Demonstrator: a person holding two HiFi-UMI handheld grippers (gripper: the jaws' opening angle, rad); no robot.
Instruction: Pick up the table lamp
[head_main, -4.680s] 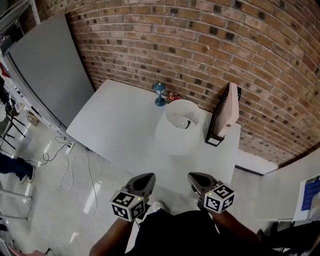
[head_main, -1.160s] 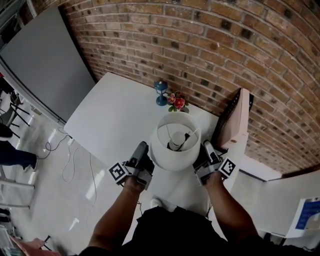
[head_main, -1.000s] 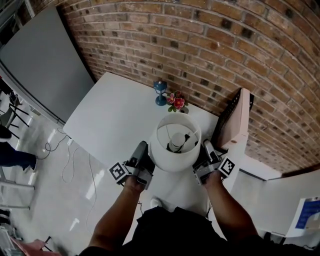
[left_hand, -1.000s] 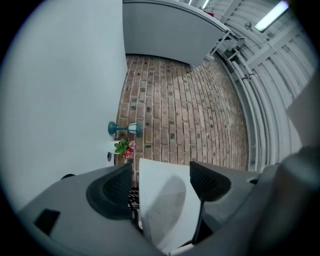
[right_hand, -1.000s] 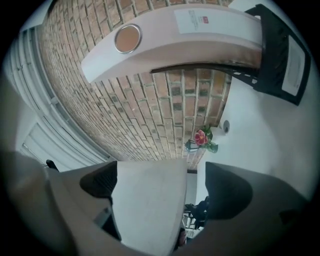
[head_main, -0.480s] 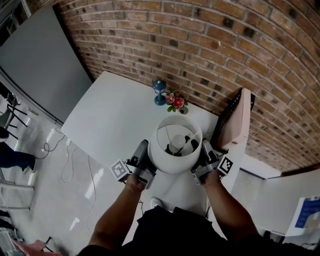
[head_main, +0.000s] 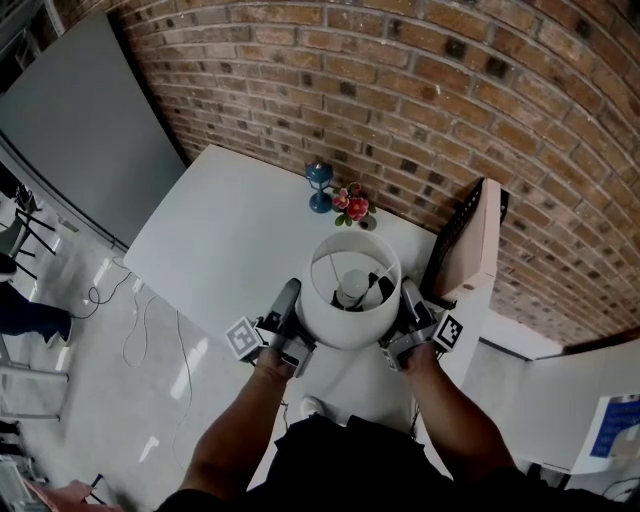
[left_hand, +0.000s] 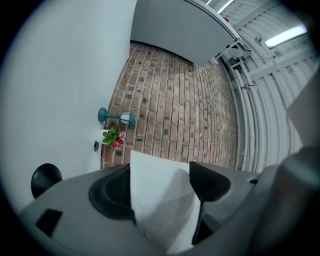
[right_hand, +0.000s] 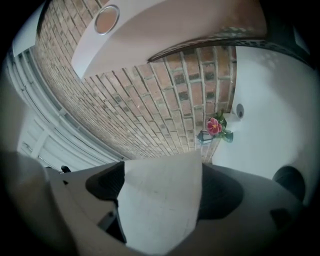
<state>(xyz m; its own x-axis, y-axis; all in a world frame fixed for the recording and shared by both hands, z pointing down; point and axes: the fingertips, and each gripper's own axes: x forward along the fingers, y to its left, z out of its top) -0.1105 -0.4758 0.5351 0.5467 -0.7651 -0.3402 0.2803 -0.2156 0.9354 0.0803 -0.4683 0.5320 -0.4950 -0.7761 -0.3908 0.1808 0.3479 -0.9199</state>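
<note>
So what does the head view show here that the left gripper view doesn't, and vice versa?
Head view only: the bulb inside the lampshade, the person's forearms, and the pink panel by the wall. Left gripper view only: the shade's wall clamped between the left gripper's jaws, plus a ceiling light strip. Both: white table, brick wall, blue lantern, flowers.
</note>
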